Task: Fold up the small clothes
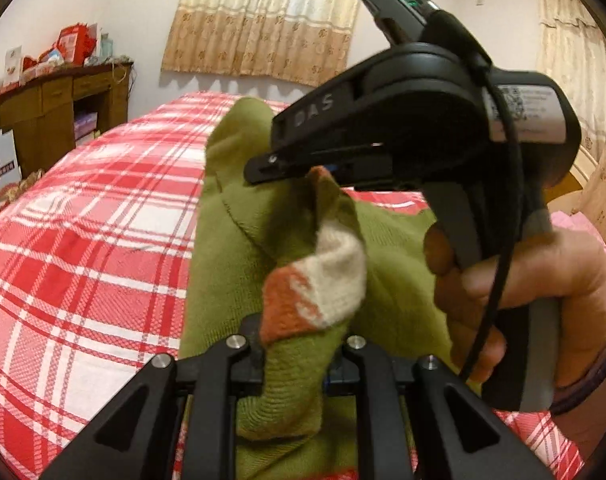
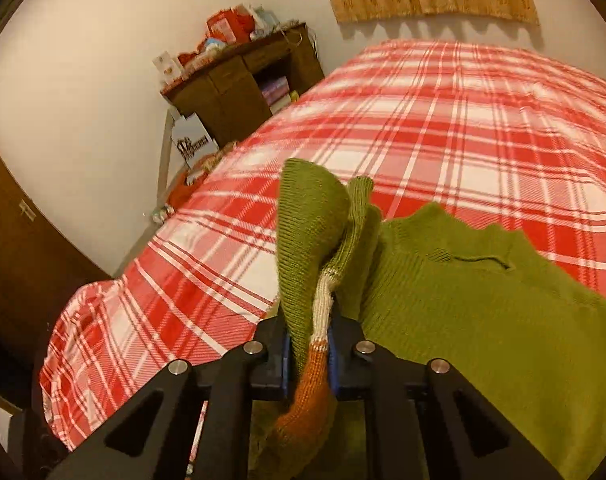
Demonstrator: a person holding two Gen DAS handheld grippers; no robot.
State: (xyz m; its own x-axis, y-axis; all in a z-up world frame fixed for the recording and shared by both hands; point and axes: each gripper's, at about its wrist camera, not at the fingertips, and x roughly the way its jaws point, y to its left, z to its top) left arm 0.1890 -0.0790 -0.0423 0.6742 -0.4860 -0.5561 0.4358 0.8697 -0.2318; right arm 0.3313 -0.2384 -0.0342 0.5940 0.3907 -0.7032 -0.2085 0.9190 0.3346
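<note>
A small green knit sweater (image 1: pixel 231 264) with an orange and cream striped cuff (image 1: pixel 315 292) lies partly on the red plaid bed (image 1: pixel 83 240). My left gripper (image 1: pixel 303 356) is shut on a fold of the green knit near the cuff. My right gripper (image 1: pixel 263 168) shows in the left wrist view, held by a hand (image 1: pixel 543 292), pinching the sweater higher up. In the right wrist view my right gripper (image 2: pixel 309 352) is shut on the striped sleeve (image 2: pixel 321 320), and the sweater body (image 2: pixel 483 320) spreads to the right on the bed (image 2: pixel 443 120).
A dark wooden desk (image 1: pixel 51 108) with red boxes on top stands against the wall left of the bed; it also shows in the right wrist view (image 2: pixel 243 80). Beige curtains (image 1: pixel 271 16) hang behind. The bed's near left edge (image 2: pixel 87 320) drops off.
</note>
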